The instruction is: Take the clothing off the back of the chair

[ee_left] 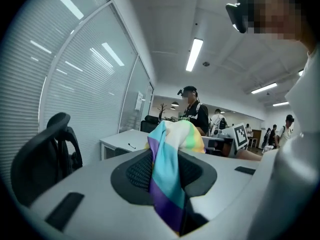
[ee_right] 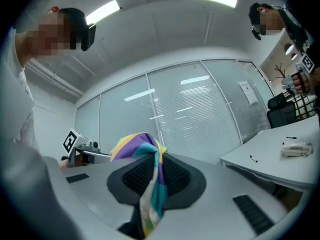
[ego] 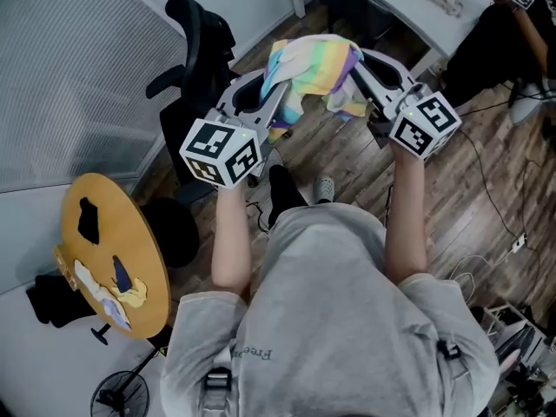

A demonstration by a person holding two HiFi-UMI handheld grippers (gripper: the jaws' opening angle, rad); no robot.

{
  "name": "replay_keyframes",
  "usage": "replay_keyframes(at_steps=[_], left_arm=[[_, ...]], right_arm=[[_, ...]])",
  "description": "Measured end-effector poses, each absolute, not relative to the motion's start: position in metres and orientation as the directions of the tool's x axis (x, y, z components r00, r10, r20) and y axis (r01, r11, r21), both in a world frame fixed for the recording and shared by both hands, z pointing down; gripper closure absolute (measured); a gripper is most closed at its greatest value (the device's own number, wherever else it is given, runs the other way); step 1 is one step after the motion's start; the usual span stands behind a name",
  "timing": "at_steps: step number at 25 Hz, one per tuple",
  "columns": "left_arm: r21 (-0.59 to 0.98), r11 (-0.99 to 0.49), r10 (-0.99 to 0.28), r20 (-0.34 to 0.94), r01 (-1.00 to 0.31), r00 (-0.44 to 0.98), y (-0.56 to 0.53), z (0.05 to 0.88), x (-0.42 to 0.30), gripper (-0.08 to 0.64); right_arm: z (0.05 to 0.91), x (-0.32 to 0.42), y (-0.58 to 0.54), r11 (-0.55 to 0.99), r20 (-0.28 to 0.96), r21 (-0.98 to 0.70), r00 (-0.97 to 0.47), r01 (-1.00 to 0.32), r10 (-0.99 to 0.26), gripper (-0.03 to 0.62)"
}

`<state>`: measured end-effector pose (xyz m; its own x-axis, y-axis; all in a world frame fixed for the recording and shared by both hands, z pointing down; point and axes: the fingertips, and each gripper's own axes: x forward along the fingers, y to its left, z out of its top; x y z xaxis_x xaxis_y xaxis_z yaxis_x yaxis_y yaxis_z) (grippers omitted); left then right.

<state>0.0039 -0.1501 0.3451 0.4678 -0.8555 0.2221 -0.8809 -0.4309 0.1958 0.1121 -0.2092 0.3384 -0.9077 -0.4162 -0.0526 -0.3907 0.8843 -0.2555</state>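
Clothing (ego: 314, 75), rainbow-striped, hangs in the air right of the black chair (ego: 198, 42), clamped at each end by the left gripper (ego: 280, 92) and right gripper (ego: 356, 69). It is off the chair back, so the job looks essentially done. Only the head view shows both grips together; each gripper view shows its own pads biting fabric.

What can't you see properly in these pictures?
- What sort of clothing the striped garment is: head view, bunched between the left gripper and right gripper; each gripper view shows only a pinched fold.
- Lower part of the black chair: head view, behind the left gripper and arm.
- Things on the round yellow table: head view, too small.
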Motion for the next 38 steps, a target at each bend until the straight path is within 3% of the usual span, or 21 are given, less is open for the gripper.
replay_keyframes(at_steps=[18, 38], left_arm=[[0.385, -0.386, -0.786, 0.339, -0.838, 0.517, -0.167, 0.453, 0.047, 0.445], [0.400, -0.468, -0.702, 0.374, -0.788, 0.606, -0.194, 0.477, 0.098, 0.445]], right_arm=[[0.442, 0.152, -0.220, 0.760, 0.090, -0.411, -0.852, -0.504, -0.516, 0.531], [0.465, 0.213, -0.225, 0.657, 0.147, -0.415, -0.759, -0.629, -0.634, 0.531]])
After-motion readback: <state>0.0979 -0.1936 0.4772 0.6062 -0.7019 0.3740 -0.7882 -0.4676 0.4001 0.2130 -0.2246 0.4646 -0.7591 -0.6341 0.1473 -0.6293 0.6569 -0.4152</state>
